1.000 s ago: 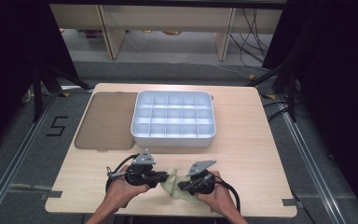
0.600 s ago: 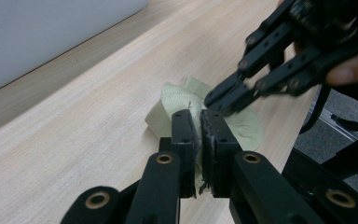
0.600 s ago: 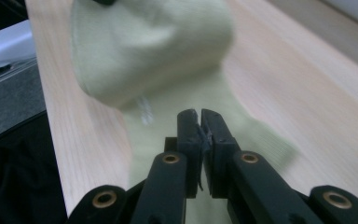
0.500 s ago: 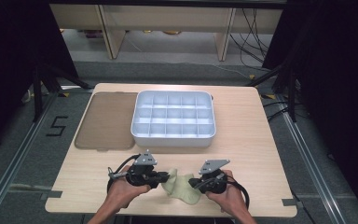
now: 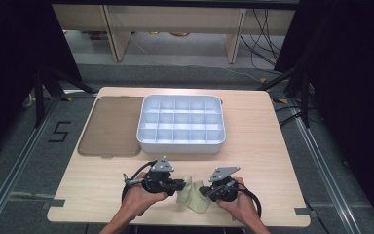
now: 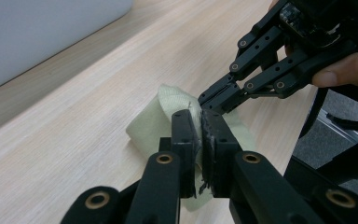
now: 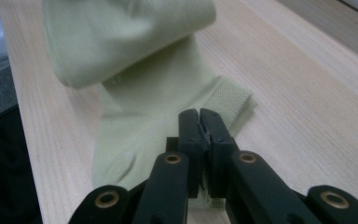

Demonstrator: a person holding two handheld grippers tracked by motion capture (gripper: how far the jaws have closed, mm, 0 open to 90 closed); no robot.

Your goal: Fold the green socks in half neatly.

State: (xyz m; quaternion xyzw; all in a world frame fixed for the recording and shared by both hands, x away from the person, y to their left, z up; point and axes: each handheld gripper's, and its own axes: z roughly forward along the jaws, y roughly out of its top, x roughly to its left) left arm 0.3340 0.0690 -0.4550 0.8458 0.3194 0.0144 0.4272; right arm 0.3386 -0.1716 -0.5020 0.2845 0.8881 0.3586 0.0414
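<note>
Both grippers' fingers pinch the pale-green sock (image 5: pixel 193 196) (ribbed cuff (image 7: pixel 228 100) clear up close).

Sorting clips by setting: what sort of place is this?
Probably a lab or workshop set up for recording: a lone wooden table on grey floor, dark screens at both sides, loose cables behind, tape marks on the floor.

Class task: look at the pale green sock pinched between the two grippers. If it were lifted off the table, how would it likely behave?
The sock would probably flop: in the right gripper view it already folds over itself. It looks thin and ribbed, so likely light. Being soft cloth, it should neither roll nor break. The left gripper and right gripper both pinch it shut.
</note>
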